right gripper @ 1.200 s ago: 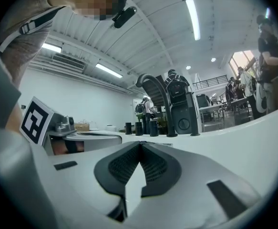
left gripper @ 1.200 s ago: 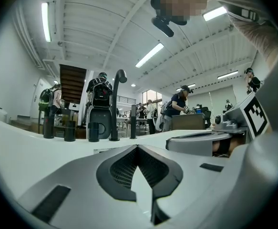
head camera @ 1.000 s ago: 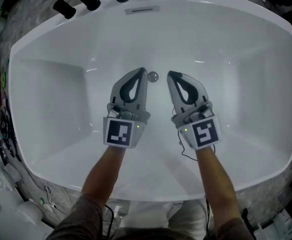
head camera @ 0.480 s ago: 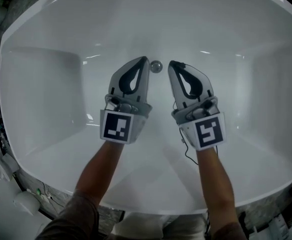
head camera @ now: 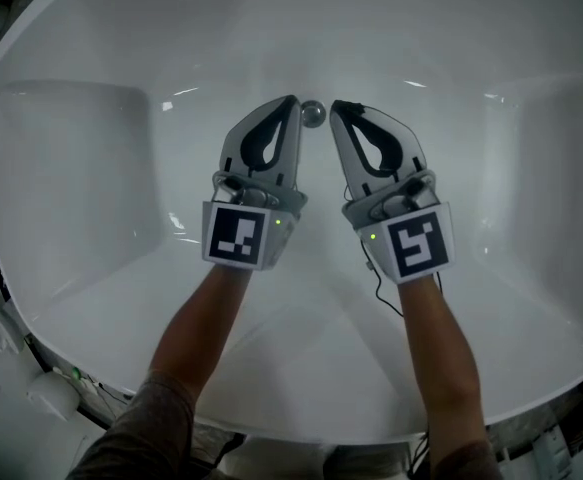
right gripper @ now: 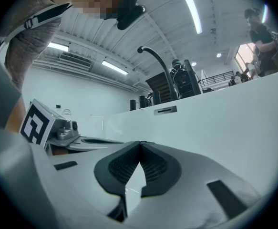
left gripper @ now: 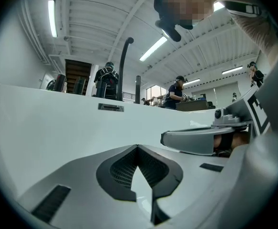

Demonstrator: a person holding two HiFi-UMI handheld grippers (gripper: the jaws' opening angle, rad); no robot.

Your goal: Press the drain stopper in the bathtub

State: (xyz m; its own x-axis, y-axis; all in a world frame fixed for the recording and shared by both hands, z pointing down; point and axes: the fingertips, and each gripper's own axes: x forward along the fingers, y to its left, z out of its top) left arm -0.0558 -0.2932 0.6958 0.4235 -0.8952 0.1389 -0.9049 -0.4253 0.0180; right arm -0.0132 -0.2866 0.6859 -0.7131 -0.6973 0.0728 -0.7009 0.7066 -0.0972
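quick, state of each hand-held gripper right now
Left hand-held gripper: closed, holding nothing.
Right hand-held gripper: closed, holding nothing.

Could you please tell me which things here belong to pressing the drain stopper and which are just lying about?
Belong to the job: drain stopper; bathtub; left tongs and right tongs, both shut and empty, flanking the stopper.
Just lying about: tap spout; overflow slot; cables beside the tub.

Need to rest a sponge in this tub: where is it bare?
Bare bathtub floor lies left of the left gripper and right of the right gripper, out to the walls. Crowded at centre, where both tips flank the drain stopper.
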